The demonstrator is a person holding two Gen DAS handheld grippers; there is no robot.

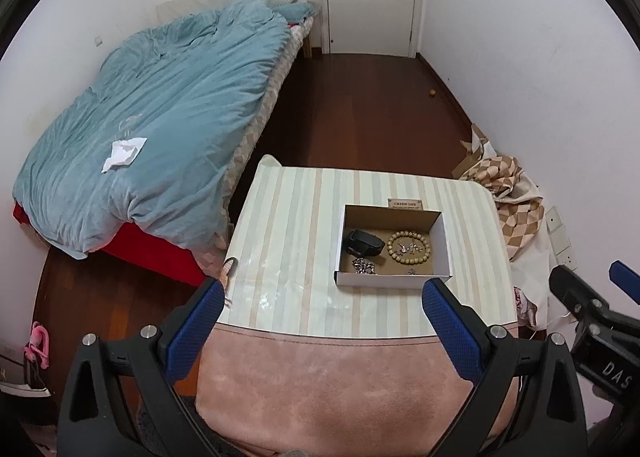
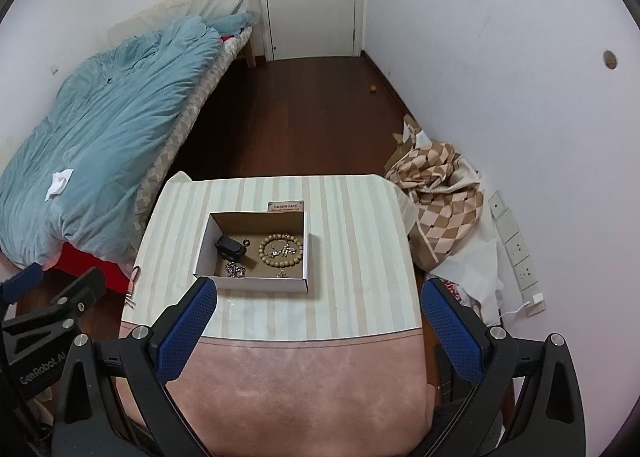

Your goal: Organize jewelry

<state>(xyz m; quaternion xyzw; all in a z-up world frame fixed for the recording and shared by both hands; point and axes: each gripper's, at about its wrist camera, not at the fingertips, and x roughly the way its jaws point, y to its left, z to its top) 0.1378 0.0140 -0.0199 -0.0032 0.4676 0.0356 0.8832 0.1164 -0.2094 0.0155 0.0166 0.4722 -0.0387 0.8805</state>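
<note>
An open white cardboard box (image 1: 394, 279) (image 2: 252, 283) stands on the striped table (image 1: 296, 225) (image 2: 360, 237). Inside lie a wooden bead bracelet (image 1: 409, 248) (image 2: 279, 250) around a small silver piece, a black case (image 1: 365, 242) (image 2: 231, 248), a silver chain (image 1: 363, 266) (image 2: 235, 270) and a small silver charm (image 1: 412, 271) (image 2: 282, 274). My left gripper (image 1: 323, 293) is open and empty, held above the table's near side, in front of the box. My right gripper (image 2: 319, 295) is open and empty, to the right of the box's front.
A pink cloth (image 1: 320, 385) (image 2: 296, 389) covers the table's near part. A small hair clip (image 1: 229, 271) (image 2: 134, 277) lies at the table's left edge. A bed with a blue duvet (image 1: 152, 117) stands left; a checkered cloth heap (image 2: 440, 205) lies right by the wall.
</note>
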